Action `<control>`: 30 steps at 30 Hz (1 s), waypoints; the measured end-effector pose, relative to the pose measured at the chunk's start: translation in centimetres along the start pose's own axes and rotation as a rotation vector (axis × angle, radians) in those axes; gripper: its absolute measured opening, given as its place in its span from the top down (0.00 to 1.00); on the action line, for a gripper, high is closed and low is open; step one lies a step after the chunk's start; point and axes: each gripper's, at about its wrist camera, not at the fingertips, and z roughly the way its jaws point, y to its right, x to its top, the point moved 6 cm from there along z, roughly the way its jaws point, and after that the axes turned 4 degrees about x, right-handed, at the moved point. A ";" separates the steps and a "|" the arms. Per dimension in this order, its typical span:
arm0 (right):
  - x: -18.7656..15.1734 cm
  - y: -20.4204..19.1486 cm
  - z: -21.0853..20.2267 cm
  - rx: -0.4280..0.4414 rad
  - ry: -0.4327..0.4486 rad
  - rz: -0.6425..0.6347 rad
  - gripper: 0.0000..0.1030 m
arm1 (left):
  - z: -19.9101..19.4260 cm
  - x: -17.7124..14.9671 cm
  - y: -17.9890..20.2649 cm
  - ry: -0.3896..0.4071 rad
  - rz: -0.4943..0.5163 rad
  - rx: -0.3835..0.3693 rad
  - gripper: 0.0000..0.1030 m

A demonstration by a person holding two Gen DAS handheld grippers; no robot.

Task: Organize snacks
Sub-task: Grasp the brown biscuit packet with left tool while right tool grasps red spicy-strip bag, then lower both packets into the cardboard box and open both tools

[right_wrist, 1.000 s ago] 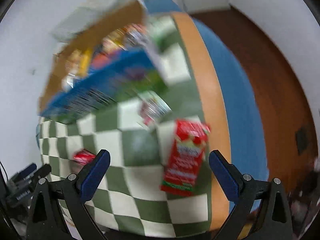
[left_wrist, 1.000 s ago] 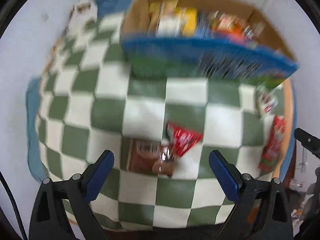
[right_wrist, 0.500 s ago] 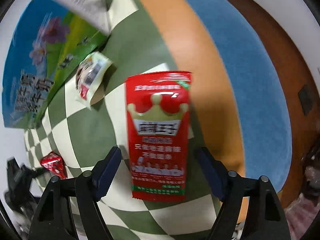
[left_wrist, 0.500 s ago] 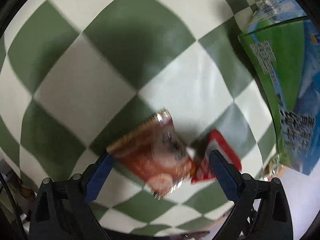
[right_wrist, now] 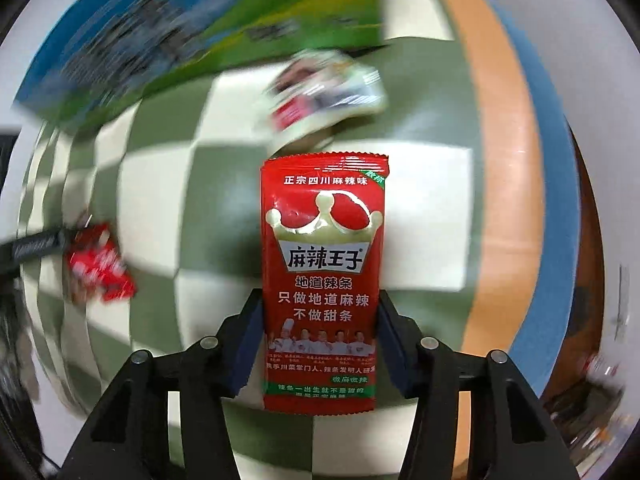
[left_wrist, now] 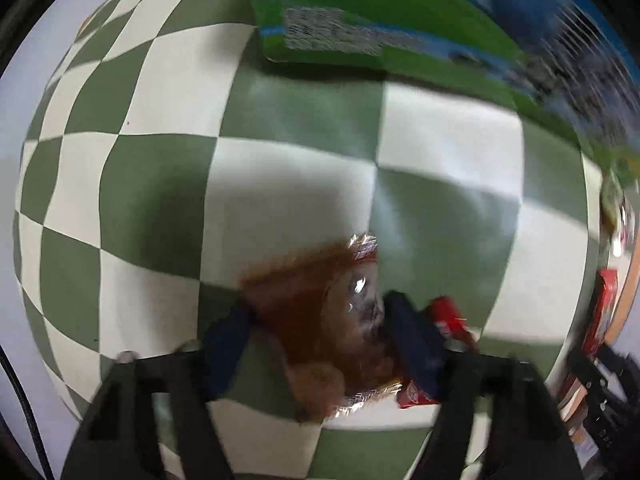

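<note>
Left gripper (left_wrist: 320,324): pinching brown snack pack (left_wrist: 320,320), near centre of checkered cloth (left_wrist: 160,184).
Right gripper (right_wrist: 320,332): pinching red spicy-strip packet (right_wrist: 324,280).
Risk: slick foil may slip; small red packet (left_wrist: 448,316) touching, may drag.

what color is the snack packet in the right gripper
Red, with a pale crown and white lettering: the snack packet between the right gripper fingers. Right wrist view shows it best.
</note>
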 end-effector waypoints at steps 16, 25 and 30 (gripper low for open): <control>-0.8 -1.9 1.7 0.048 -0.033 0.041 0.41 | 0.7 -2.5 -1.8 -0.028 -0.054 0.020 0.47; -0.7 -4.1 -1.1 0.101 0.037 0.008 0.53 | -6.0 -2.3 -1.6 0.086 -0.030 0.020 0.49; 1.6 -6.4 -6.4 0.213 0.108 -0.004 0.53 | -14.2 0.4 -0.3 0.207 -0.025 -0.077 0.49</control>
